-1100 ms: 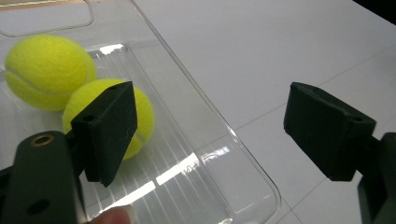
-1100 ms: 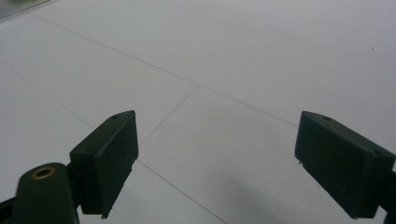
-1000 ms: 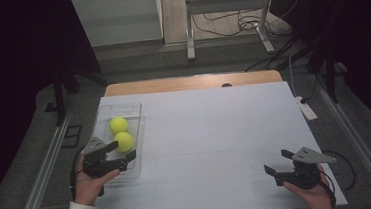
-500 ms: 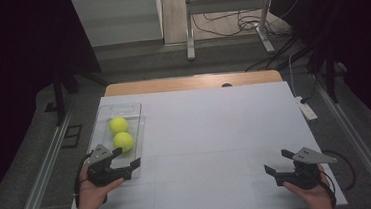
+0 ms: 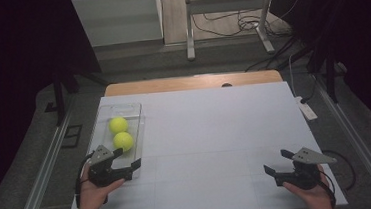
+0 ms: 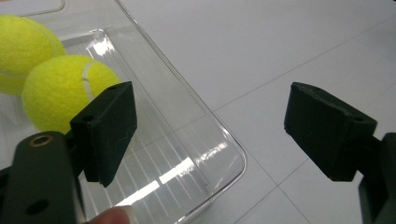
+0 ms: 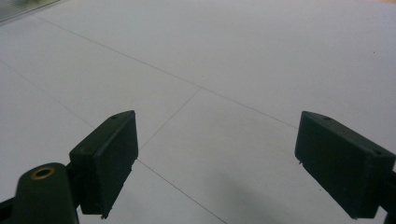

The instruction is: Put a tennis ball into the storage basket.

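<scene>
Two yellow tennis balls (image 5: 118, 125) (image 5: 123, 141) lie in a clear plastic tray (image 5: 137, 119) at the table's left. In the left gripper view the near ball (image 6: 65, 91) and the far ball (image 6: 23, 44) sit up left, inside the tray (image 6: 201, 135). My left gripper (image 5: 127, 159) hovers over the tray's near end, open and with nothing between its jaws (image 6: 210, 130). My right gripper (image 5: 276, 161) rests near the front right of the table, open and empty; its view shows bare white tabletop between the jaws (image 7: 215, 154).
The white table (image 5: 216, 132) has thin grid lines and a wooden strip along its far edge. A white power strip (image 5: 306, 109) lies off the right edge. Metal stand legs (image 5: 188, 39) and cables stand on the floor behind.
My left gripper has drawn back toward the near end of the tray, away from the balls. The right gripper has kept still.
</scene>
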Demonstrator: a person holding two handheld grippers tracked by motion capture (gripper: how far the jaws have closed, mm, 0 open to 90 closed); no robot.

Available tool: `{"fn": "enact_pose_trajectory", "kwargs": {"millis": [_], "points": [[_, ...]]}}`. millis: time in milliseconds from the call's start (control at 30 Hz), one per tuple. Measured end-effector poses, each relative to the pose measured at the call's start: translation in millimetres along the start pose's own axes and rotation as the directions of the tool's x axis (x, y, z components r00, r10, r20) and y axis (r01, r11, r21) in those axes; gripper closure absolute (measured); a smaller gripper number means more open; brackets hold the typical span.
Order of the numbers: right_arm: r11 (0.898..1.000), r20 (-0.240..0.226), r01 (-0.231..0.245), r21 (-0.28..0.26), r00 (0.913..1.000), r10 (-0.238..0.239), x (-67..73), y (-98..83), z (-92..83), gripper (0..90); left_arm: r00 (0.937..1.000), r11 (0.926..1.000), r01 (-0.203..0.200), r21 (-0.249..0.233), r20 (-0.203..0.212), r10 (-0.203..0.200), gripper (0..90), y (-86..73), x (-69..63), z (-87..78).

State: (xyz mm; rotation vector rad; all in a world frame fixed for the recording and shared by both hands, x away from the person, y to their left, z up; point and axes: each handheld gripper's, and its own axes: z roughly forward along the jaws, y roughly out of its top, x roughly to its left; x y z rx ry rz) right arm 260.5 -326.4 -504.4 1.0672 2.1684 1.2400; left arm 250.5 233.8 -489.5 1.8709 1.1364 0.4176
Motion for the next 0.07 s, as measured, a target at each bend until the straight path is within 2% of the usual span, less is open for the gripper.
{"fn": "enact_pose_trajectory", "kwargs": {"millis": [67], "points": [[1.0,0.0,-0.001,0.0,1.0,0.001,-0.1,0.0,0.0,13.8,1.0,1.0,-0.003,0.002,0.001,0.003,18.2,0.0,0.2,0.5]]}}
